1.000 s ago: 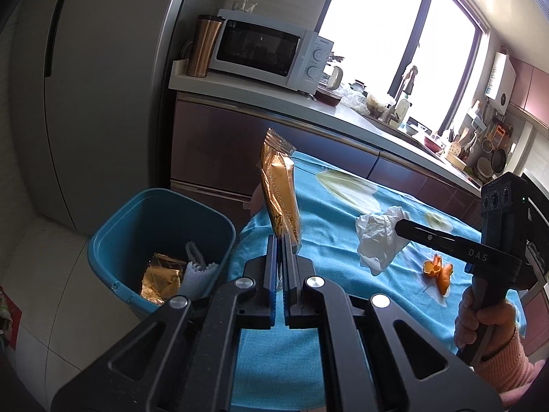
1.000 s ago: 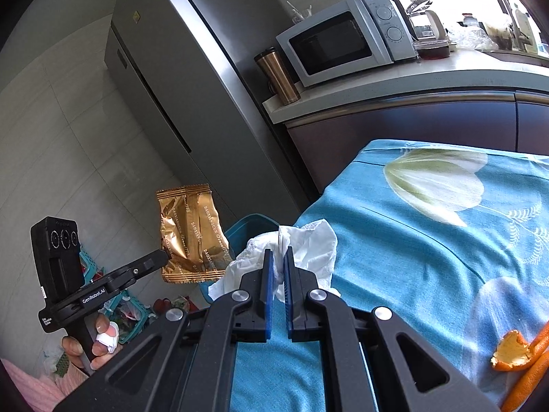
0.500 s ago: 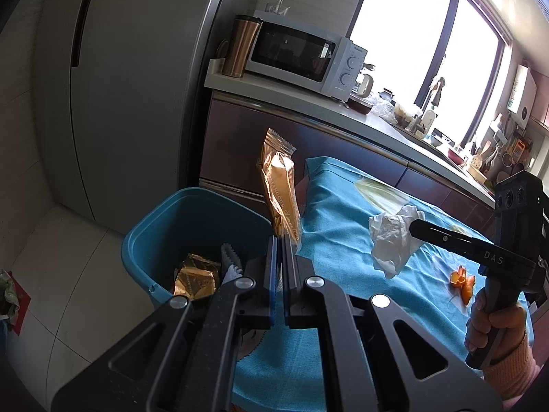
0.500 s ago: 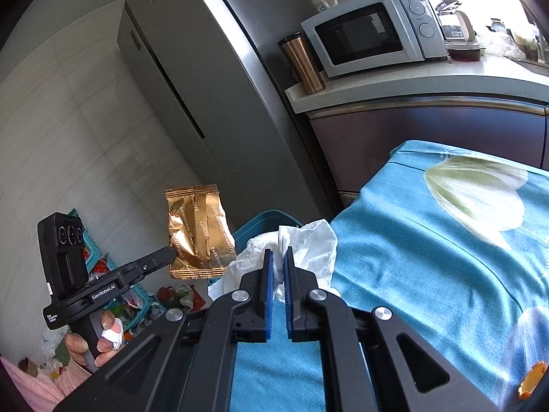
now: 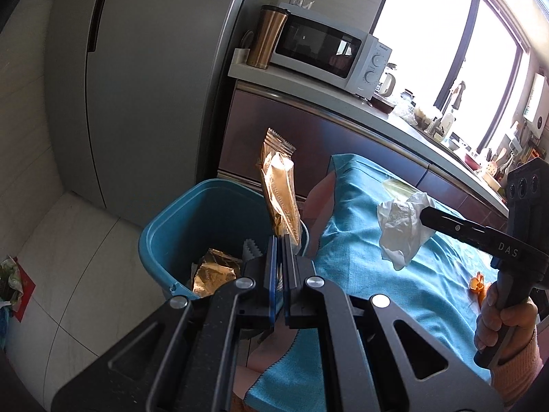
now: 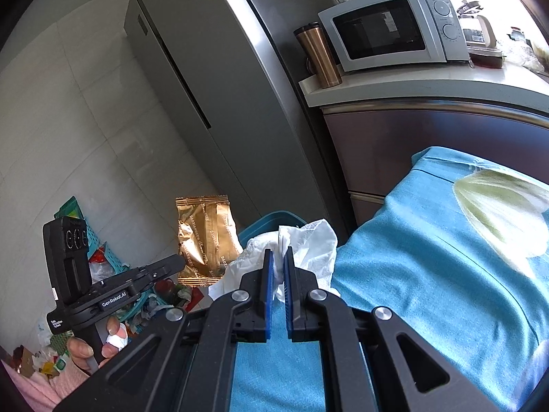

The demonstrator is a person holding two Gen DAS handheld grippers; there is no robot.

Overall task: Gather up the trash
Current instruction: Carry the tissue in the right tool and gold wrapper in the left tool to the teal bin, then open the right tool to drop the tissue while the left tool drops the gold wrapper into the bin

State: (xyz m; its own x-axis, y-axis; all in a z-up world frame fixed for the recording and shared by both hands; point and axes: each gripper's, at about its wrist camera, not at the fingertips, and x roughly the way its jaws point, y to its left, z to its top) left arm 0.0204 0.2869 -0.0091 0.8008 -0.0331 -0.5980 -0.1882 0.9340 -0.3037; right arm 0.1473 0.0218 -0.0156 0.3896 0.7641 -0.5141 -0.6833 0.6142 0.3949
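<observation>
My left gripper (image 5: 278,240) is shut on a gold snack wrapper (image 5: 278,192), which stands upright over the near rim of the blue trash bin (image 5: 178,219). Inside the bin lie a crumpled gold wrapper (image 5: 214,271) and something white. In the right wrist view the same held wrapper (image 6: 204,237) hangs at the left gripper (image 6: 178,261). My right gripper (image 6: 278,257) is shut on a crumpled white tissue (image 6: 308,243), held above the left edge of the blue tablecloth (image 6: 429,274). From the left wrist view the tissue (image 5: 401,226) hangs at the right gripper (image 5: 425,214).
An orange peel (image 5: 477,281) lies on the cloth. Behind the table runs a counter (image 5: 343,110) with a microwave (image 5: 326,55) and a copper tumbler (image 5: 267,36). A grey fridge (image 5: 144,68) stands left. Baskets of clutter (image 6: 103,264) sit on the floor.
Both grippers have moved left toward the bin, each still shut on its piece. The bin now sits nearer the middle under the gold wrapper, and the orange peel has slid to the right edge.
</observation>
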